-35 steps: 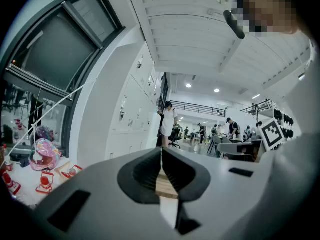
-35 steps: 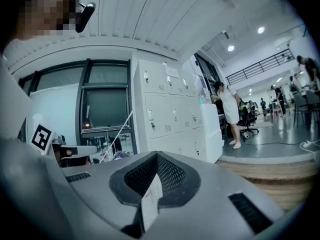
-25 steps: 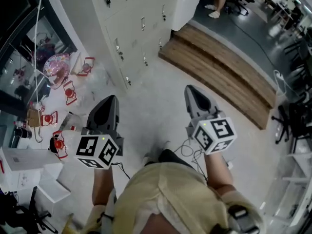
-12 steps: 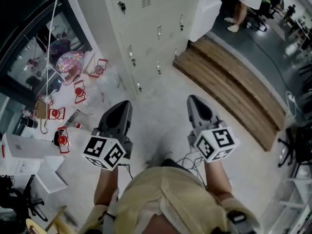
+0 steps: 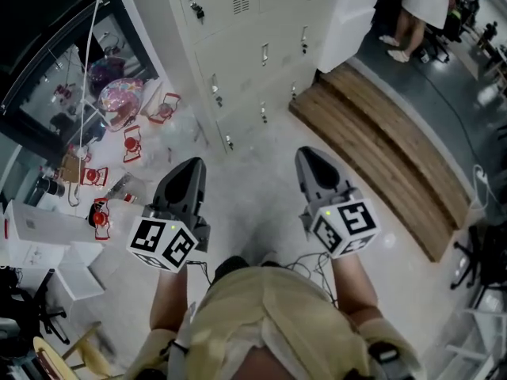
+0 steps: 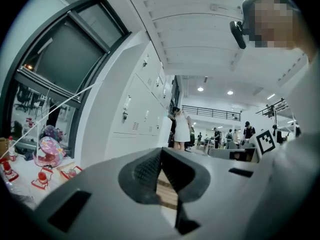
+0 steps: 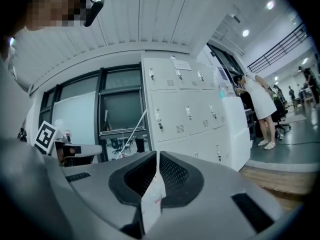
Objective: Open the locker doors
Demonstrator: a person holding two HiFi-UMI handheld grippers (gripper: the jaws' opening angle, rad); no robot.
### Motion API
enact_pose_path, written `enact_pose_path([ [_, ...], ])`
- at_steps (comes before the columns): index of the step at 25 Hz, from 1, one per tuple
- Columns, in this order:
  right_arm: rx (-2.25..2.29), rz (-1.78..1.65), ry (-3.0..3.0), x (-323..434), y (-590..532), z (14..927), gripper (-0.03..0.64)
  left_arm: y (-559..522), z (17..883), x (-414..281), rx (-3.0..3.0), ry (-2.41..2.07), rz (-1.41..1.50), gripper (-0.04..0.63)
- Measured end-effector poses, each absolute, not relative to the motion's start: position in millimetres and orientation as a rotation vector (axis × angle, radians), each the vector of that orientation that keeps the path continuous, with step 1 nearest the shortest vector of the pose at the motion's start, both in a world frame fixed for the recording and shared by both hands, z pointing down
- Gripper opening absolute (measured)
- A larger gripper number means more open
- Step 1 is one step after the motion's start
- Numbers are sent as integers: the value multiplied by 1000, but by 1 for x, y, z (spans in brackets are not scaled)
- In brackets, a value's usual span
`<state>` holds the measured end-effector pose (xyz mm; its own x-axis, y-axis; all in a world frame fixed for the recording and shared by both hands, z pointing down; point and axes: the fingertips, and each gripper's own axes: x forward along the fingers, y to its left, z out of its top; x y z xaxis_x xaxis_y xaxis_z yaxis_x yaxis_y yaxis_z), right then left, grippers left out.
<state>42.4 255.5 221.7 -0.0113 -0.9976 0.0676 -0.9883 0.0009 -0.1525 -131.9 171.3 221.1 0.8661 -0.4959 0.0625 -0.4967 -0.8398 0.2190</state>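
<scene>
The white lockers (image 5: 253, 46) stand at the top of the head view, several doors in rows, all shut, each with a small handle. My left gripper (image 5: 192, 163) and right gripper (image 5: 307, 153) are held side by side over the pale floor, pointing at the lockers and well short of them. Both are shut with nothing between the jaws. In the left gripper view the left gripper (image 6: 160, 150) sees the lockers (image 6: 142, 109) at an angle on the left. The right gripper (image 7: 157, 153) faces the lockers (image 7: 185, 109) more squarely.
A low wooden step (image 5: 380, 149) runs along the right of the lockers. Red toys and clutter (image 5: 131, 145) lie on the floor at the left below a glass wall (image 5: 63, 62). White boxes (image 5: 40, 240) sit at the far left. A person in white (image 5: 424, 6) stands beyond the lockers.
The lockers have drawn closer and shifted right in the head view as the person and both grippers moved towards them. Both grippers stay shut.
</scene>
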Motion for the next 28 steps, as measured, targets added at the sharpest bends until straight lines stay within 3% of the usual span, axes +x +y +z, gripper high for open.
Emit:
enact_pose_path([
  [7, -2095, -248, 2261, 44, 237, 224, 12, 165, 225, -134, 2772, -839, 21, 3],
  [9, -2069, -239, 2272, 45, 231, 221, 75, 160, 226, -132, 2796, -860, 49, 3],
  [11, -2041, -243, 2281, 45, 223, 219, 91, 154, 227, -129, 2821, -867, 87, 3],
  [28, -1919, -178, 2367, 46, 74, 180, 130, 19, 217, -119, 2819, -961, 77, 5],
])
